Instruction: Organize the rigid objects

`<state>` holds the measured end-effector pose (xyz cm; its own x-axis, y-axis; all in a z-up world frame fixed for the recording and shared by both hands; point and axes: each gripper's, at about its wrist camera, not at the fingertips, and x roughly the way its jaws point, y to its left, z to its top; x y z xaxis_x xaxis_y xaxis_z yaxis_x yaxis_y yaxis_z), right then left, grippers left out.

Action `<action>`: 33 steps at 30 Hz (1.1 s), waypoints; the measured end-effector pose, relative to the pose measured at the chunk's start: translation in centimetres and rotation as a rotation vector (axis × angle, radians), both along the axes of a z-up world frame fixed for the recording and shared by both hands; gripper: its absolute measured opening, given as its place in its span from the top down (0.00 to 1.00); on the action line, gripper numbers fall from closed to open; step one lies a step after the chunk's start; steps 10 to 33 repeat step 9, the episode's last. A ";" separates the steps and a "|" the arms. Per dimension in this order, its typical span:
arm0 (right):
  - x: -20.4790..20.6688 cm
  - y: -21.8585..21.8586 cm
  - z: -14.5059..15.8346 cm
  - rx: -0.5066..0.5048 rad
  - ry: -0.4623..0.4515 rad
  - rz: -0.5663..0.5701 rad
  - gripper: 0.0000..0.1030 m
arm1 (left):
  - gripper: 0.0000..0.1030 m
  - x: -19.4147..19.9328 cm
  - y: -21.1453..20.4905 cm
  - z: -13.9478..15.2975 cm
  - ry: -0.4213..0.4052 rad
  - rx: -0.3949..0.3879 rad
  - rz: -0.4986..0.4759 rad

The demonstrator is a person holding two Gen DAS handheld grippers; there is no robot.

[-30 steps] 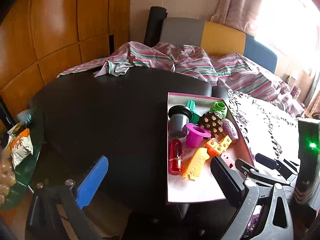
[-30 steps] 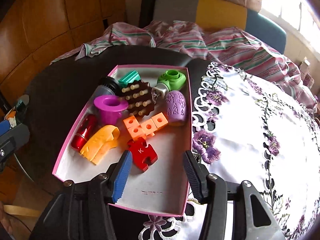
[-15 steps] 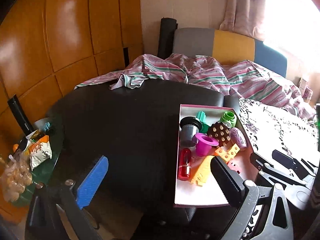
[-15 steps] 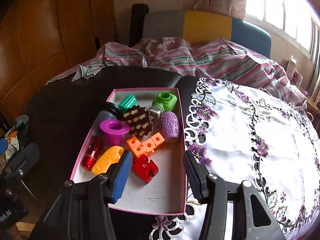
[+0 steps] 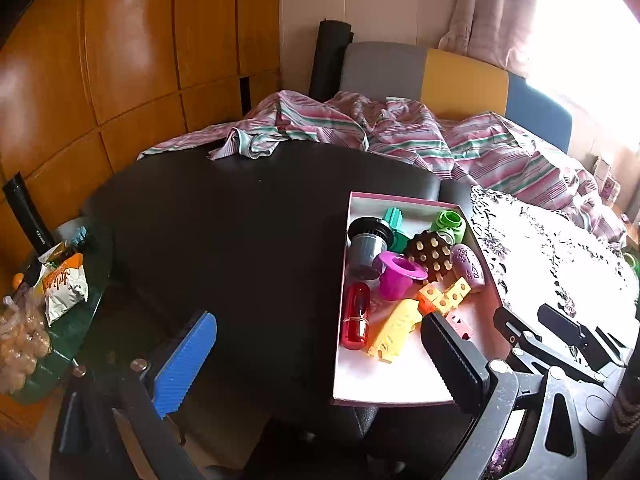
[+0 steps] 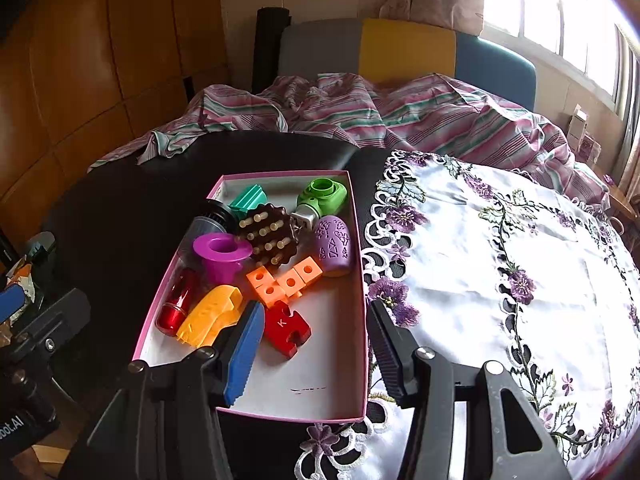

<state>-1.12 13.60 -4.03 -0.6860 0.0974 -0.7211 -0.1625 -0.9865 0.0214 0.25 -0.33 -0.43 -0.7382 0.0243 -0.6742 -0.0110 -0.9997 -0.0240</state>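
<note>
- The box (image 6: 362,280) of toys sat on the dark table (image 5: 240,240), its right wall against the edge of the lace cloth (image 6: 520,260).
- We saw the right gripper (image 6: 316,344) hover over the box's near end, jaws partly apart and empty.
- The red puzzle piece (image 6: 286,328) lay in the box just ahead of that gripper, slightly toward its blue finger, long side slanting away to the right.
- The left gripper (image 5: 320,344), wide and empty, hung off the box's left wall, so we judged the right hand nearer.
</note>
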 end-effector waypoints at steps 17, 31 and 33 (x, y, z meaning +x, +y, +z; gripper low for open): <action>-0.8 -0.2 0.0 0.004 0.000 0.011 0.48 | 0.01 -0.3 -0.2 0.0 0.034 -0.001 -0.003; -0.8 -0.2 0.0 0.004 0.000 0.011 0.48 | 0.01 -0.3 -0.2 0.0 0.034 -0.001 -0.003; -0.8 -0.2 0.0 0.004 0.000 0.011 0.48 | 0.01 -0.3 -0.2 0.0 0.034 -0.001 -0.003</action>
